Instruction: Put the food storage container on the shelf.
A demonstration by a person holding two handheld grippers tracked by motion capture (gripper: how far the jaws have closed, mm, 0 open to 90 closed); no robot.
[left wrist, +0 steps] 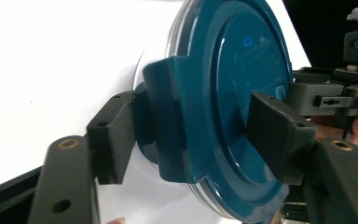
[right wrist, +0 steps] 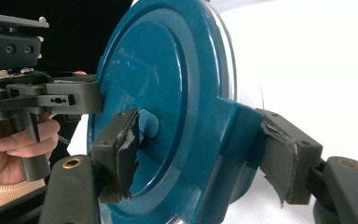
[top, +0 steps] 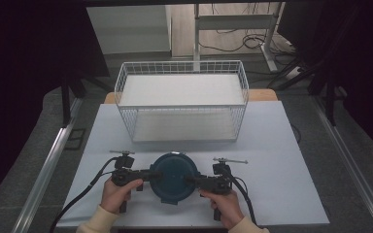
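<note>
Round teal lidded container (top: 175,178) sat flat on the white table (top: 281,189), near the front edge, midway between the person's two hands. Lid faced up. Being round, it had no real long axis; its latch tabs stuck out to the sides and toward the near edge. No brand, label or writing could be read on it. A small raised ring mark showed on the lid top in the left gripper view, too small to make out. A clear rim showed under the lid edge in both gripper views.

Left gripper (left wrist: 193,133) came in level from the container's left side, jaws straddling the left latch tab: one pad against the tab's underside, the other lying on the lid top. Clamped on the container.

Right gripper (right wrist: 200,154) mirrored it from the right, its worn, torn pads pressed on the lid top and under the right tab. Also gripping the container.

Left hand (top: 119,191) and right hand (top: 223,201) held the gripper handles, cream sleeves at the bottom edge.

Farther back stood a white wire basket (top: 182,99), well apart from the container, its long side running across the table.
</note>
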